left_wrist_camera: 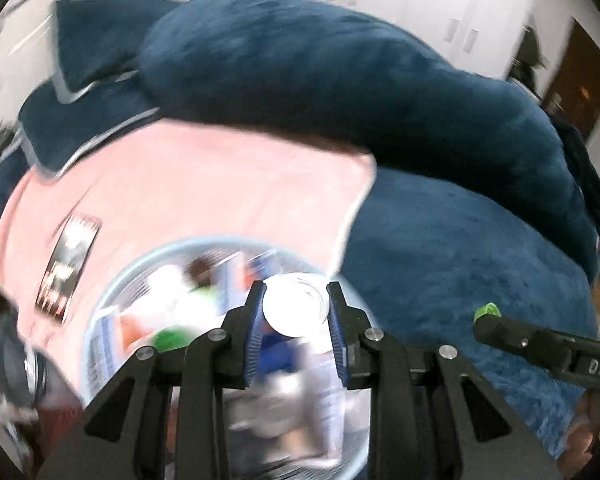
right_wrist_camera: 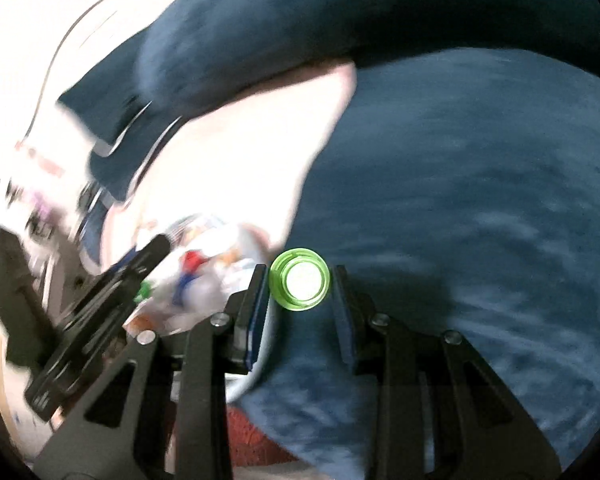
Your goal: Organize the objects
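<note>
Clamped between my left fingers (left_wrist_camera: 296, 308) is a clear cup (left_wrist_camera: 294, 306) above the pale-blue basket (left_wrist_camera: 100, 320), while my right fingers (right_wrist_camera: 300, 286) pinch a green cap (right_wrist_camera: 300, 279) over the blue blanket (right_wrist_camera: 480, 220).

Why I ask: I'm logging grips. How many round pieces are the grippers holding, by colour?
White round piece, left gripper: 1
Green round piece, right gripper: 1
Total: 2
</note>
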The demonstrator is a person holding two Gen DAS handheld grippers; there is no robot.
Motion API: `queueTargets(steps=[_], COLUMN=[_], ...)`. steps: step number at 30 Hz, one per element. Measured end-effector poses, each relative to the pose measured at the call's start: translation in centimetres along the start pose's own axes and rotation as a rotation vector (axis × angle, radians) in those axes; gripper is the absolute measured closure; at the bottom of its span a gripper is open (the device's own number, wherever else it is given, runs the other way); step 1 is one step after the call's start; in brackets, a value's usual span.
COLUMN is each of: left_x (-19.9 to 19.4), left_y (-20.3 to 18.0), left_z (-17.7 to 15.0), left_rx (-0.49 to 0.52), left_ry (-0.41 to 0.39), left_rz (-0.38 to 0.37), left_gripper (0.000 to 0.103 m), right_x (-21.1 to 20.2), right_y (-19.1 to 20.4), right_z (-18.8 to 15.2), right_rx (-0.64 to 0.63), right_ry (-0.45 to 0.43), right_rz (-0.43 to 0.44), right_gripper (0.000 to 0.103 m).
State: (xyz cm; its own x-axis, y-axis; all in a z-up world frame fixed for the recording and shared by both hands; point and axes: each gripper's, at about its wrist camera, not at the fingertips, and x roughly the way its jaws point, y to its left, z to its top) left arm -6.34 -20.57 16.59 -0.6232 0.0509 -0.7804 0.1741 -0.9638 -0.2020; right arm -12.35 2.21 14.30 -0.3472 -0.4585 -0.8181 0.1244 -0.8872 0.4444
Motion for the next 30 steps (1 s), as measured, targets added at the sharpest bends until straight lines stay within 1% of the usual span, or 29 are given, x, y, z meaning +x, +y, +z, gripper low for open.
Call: queueTargets(steps=[2, 5, 8, 9, 10, 11, 12, 13, 14, 15, 16, 17, 19, 20, 22, 26, 30], left_x=[-0.6, -0.9, -0.6, -0.6, -0.4, -0.3, -0.4, -0.6, -0.8, -1.1, -1.4, -1.7, -1.9, -1.9, -1.9, -2.5, -3.1], left_y=[2.1, 2.6, 2.3, 2.1, 2.0, 1.7, 1.6, 1.6, 1.6, 1.5, 1.5, 1.3, 0.9, 0.7, 0.2, -1.2, -2.8], left_z=[-0.8, -1.6, -2.3, -2.3, -2.4, -2.5, -2.5, -2.5, -2.4, -2.3, -2.2, -2.2, -2.3, -2.4, -2.5, -2.5, -2.7], left_rx=[-0.01, 0.025, 0.07, 0.08, 0.091, 0.1, 0.103, 0.105, 0.103, 0.096, 0.09, 0.092, 0.109, 0.12, 0.139, 0.156, 0.18], left_ry=[0.012, 0.014, 0.037, 0.044, 0.052, 0.056, 0.054, 0.051, 0.042, 0.027, 0.013, 0.003, -0.002, -0.002, -0.001, -0.009, -0.016], left_rz=[0.001, -0.002, -0.016, -0.014, -0.013, -0.013, 0.003, 0.015, 0.018, 0.014, 0.016, 0.031, 0.066, 0.083, 0.093, 0.074, 0.069], left_gripper=[0.073, 0.073, 0.073, 0.071, 0.063, 0.056, 0.045, 0.025, 0.016, 0.004, 0.001, 0.001, 0.001, 0.001, 0.001, 0.001, 0.001], right_x=[1.7, 4.5, 6.8, 7.3, 7.8, 8.0, 8.0, 7.8, 7.6, 7.1, 6.7, 6.2, 5.1, 4.6, 3.8, 1.9, 0.2], right_y=[2.7, 5.3, 6.3, 6.2, 6.1, 5.7, 5.3, 5.0, 4.7, 4.2, 4.0, 3.9, 3.5, 3.2, 2.7, 1.2, 0.4], right_z=[-0.6, -0.9, -1.1, -1.3, -1.5, -1.7, -1.8, -1.8, -1.7, -1.6, -1.4, -1.2, -1.0, -0.9, -0.8, -1.0, -1.5], right_rx=[-0.052, -0.09, -0.08, -0.069, -0.058, -0.043, -0.024, -0.003, 0.016, 0.027, 0.03, 0.031, 0.03, 0.029, 0.021, -0.003, -0.024], right_ry=[0.05, 0.113, 0.179, 0.205, 0.229, 0.251, 0.261, 0.259, 0.247, 0.232, 0.217, 0.198, 0.157, 0.137, 0.1, 0.042, 0.009], right_rz=[0.037, 0.071, 0.063, 0.051, 0.041, 0.032, 0.033, 0.038, 0.033, 0.03, 0.022, 0.008, -0.029, -0.053, -0.104, -0.202, -0.234], right_gripper=[0.071, 0.07, 0.07, 0.069, 0.068, 0.057, 0.05, 0.042, 0.039, 0.037, 0.032, 0.026, 0.018, 0.017, 0.015, 0.015, 0.014])
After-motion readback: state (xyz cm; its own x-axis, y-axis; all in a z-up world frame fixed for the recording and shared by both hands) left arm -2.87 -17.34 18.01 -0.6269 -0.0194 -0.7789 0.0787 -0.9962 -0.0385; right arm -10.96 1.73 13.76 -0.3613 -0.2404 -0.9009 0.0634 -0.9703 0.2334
